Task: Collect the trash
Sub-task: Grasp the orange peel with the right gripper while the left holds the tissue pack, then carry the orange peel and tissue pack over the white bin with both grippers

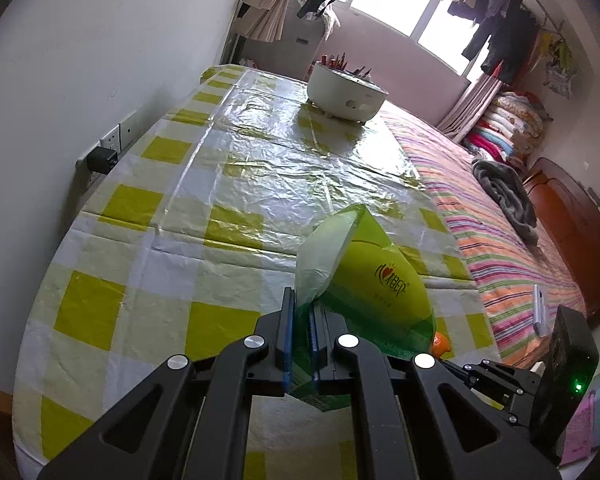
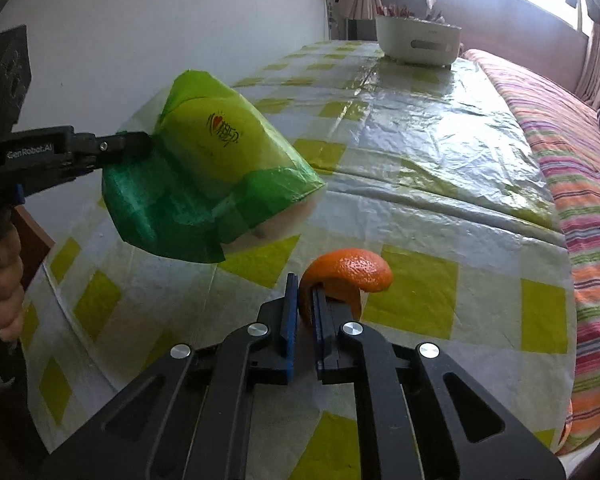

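My left gripper (image 1: 302,312) is shut on the edge of a green plastic bag (image 1: 364,276) with a yellow-green panel and red print, and holds it open above the table. In the right wrist view the bag (image 2: 204,168) hangs at the left, held by the left gripper (image 2: 140,144), with its mouth facing right and down. My right gripper (image 2: 305,300) is shut on a curled piece of orange peel (image 2: 348,274) and holds it just below and right of the bag's mouth. A bit of the peel (image 1: 441,343) shows in the left wrist view behind the bag.
The table (image 1: 220,184) has a yellow and white checked cloth under clear plastic. A white round cooker (image 1: 344,92) stands at its far end. A bed with a striped sheet (image 1: 500,240) runs along the right. A wall with a socket (image 1: 112,148) is on the left.
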`<action>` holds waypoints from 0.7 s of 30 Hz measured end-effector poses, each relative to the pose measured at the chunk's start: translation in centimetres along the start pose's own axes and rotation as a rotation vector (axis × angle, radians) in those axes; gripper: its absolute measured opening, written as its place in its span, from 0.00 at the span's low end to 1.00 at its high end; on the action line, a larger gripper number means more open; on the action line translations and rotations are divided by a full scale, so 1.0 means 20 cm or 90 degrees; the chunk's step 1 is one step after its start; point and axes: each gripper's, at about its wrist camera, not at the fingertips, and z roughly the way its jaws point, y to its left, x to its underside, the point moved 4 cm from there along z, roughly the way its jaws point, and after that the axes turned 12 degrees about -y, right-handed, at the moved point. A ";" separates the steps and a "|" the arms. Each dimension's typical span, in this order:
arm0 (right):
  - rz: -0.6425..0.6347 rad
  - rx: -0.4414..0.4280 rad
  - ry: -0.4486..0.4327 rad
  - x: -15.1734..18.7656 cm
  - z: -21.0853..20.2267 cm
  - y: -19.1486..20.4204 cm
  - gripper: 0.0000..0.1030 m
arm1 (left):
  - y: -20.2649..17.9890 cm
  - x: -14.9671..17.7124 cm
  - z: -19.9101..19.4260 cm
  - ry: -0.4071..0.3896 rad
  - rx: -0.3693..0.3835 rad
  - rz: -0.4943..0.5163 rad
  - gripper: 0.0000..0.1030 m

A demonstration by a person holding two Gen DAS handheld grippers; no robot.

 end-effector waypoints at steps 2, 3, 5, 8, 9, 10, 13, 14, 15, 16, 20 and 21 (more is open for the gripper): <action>0.011 0.000 -0.013 -0.01 -0.05 -0.02 0.06 | -0.01 0.00 -0.01 -0.005 0.005 0.000 0.06; 0.016 -0.002 -0.017 -0.01 -0.07 -0.03 0.06 | -0.02 0.00 -0.02 -0.005 0.008 0.000 0.06; 0.031 -0.001 -0.030 -0.01 -0.12 -0.07 0.06 | -0.03 0.00 -0.03 -0.007 0.014 -0.001 0.06; 0.054 -0.004 -0.046 0.01 -0.21 -0.12 0.06 | -0.07 0.01 -0.04 -0.006 0.023 0.001 0.06; 0.063 -0.004 -0.052 0.01 -0.24 -0.13 0.06 | -0.08 0.01 -0.04 -0.007 0.026 0.002 0.06; 0.070 -0.002 -0.059 0.02 -0.28 -0.15 0.06 | -0.10 0.01 -0.05 -0.006 0.031 0.004 0.06; 0.079 0.005 -0.077 0.03 -0.37 -0.18 0.06 | -0.15 0.02 -0.06 -0.005 0.044 0.007 0.06; 0.082 0.007 -0.081 0.03 -0.39 -0.19 0.06 | -0.17 0.03 -0.07 -0.005 0.051 0.009 0.06; 0.085 0.009 -0.086 0.03 -0.42 -0.21 0.06 | -0.20 0.03 -0.07 -0.004 0.057 0.013 0.06; 0.087 0.011 -0.090 0.03 -0.44 -0.22 0.06 | -0.22 0.04 -0.07 -0.005 0.062 0.015 0.06; 0.093 0.024 -0.105 0.03 -0.52 -0.27 0.06 | -0.33 0.06 -0.08 -0.003 0.083 0.029 0.06; 0.094 0.026 -0.107 0.03 -0.53 -0.28 0.06 | -0.36 0.07 -0.08 -0.003 0.089 0.033 0.06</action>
